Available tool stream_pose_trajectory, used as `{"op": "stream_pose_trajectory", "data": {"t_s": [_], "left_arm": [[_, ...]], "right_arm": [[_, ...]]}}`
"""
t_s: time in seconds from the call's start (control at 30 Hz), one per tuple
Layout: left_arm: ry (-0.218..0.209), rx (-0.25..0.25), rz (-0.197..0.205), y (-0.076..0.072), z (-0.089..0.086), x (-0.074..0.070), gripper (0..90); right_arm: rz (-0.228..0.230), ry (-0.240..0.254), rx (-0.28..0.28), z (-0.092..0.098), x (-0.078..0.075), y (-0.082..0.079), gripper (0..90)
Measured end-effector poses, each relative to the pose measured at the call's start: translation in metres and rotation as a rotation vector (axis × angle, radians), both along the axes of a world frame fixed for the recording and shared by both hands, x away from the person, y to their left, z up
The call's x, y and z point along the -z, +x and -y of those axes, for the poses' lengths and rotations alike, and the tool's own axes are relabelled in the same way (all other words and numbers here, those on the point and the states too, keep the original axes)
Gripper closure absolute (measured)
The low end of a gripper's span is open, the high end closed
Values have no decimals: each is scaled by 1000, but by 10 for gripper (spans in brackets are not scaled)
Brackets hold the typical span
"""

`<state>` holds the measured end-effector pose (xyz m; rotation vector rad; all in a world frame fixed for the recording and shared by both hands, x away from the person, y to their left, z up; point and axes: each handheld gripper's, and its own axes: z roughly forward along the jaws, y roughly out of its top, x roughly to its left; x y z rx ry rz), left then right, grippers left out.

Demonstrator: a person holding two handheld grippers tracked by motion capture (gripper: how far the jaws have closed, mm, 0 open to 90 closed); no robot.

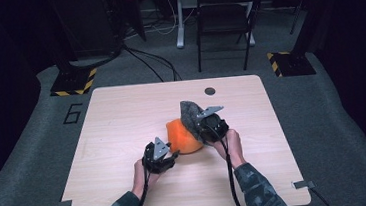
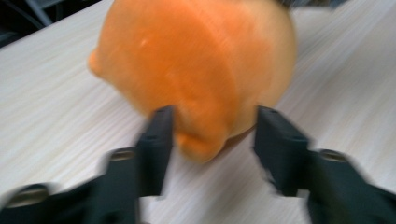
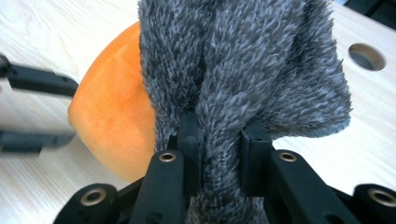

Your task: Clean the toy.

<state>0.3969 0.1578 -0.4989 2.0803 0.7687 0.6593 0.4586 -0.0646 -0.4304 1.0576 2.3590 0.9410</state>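
Observation:
An orange plush cushion (image 1: 183,135) lies on the wooden table (image 1: 122,118), near its middle. A grey fuzzy cloth (image 1: 189,113) stands lifted over the cushion's right side, and my right gripper (image 1: 200,126) is shut on it. In the right gripper view the jaws (image 3: 222,126) pinch a fold of the grey cloth (image 3: 243,60), with the orange cushion (image 3: 112,121) behind it. My left gripper (image 1: 173,156) sits at the cushion's near left edge. In the left gripper view its jaws (image 2: 215,112) stand open around a corner of the cushion (image 2: 196,60) without pressing it.
A round hole (image 1: 210,90) sits near the table's far edge. Beyond the table stand a black chair (image 1: 223,14) and two stands with yellow-black striped bases (image 1: 73,81). Bare wood lies to the left, right and front of the cushion.

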Motion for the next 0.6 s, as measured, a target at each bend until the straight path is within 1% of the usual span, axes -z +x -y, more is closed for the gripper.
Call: {"op": "stream_pose_trajectory", "data": {"t_s": [0.03, 0.07, 0.1, 0.17, 0.23, 0.27, 0.33, 0.4, 0.43, 0.47, 0.5, 0.57, 0.6], "left_arm": [[17, 4, 5, 2, 2, 1, 420], [23, 4, 3, 4, 4, 4, 418], [33, 6, -3, 7, 7, 7, 429], [37, -6, 17, 8, 11, 11, 510], [21, -9, 16, 8, 11, 13, 606], [13, -5, 17, 8, 10, 12, 648], [-10, -3, 16, 8, 8, 11, 704], [-31, -3, 12, 9, 5, 9, 735], [-39, 5, 0, 9, 4, 7, 745], [-55, 7, -9, 10, 3, 6, 752], [-71, 10, -18, 10, 2, 4, 758], [-105, 13, -30, 10, 0, -1, 765], [-112, 15, -30, 10, -1, -3, 767]], "right_arm": [[-1, -1, 2, 1, 1, 1, 742], [-4, 5, -5, 2, 2, 1, 742], [-16, 19, 2, 2, 3, 2, 742], [-17, 22, -2, 2, 5, 3, 742], [-17, 15, 4, 1, 4, 1, 742], [-13, 12, -7, 2, 3, 1, 742], [-5, 17, 2, 2, 1, 1, 741], [0, 38, 8, 3, -4, -1, 742], [6, 40, 3, 3, -8, -2, 742], [8, 63, 9, 3, -13, -4, 742], [13, 81, 4, 3, -17, -6, 742], [24, 107, -22, 0, -25, -10, 742], [30, 111, -43, -2, -27, -12, 742]]}}
